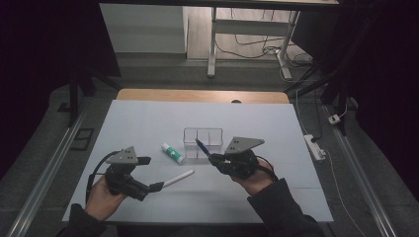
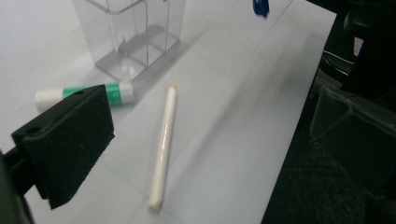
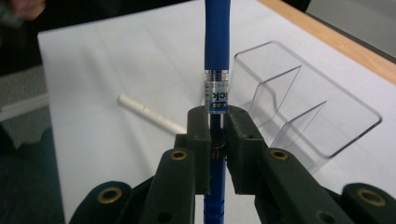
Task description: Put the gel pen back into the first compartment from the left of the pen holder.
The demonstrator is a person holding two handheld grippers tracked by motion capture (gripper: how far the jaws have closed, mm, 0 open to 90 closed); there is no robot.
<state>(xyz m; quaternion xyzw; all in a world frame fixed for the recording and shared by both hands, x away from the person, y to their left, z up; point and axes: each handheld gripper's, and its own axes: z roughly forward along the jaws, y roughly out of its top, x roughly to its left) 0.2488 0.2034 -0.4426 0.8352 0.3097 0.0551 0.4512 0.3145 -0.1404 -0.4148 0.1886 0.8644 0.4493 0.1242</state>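
My right gripper is shut on a blue pen, which points up and away over the front of a clear three-compartment holder. My left gripper stands open at the lower left, with nothing between its jaws. One black pad shows in the left gripper view. A white stick lies flat just beyond the lower jaw. A green-and-white glue stick lies left of the holder.
A white sheet covers the table, with a wooden edge along the far side. A power strip lies on the floor off the right edge. Desk legs and cables stand behind the table.
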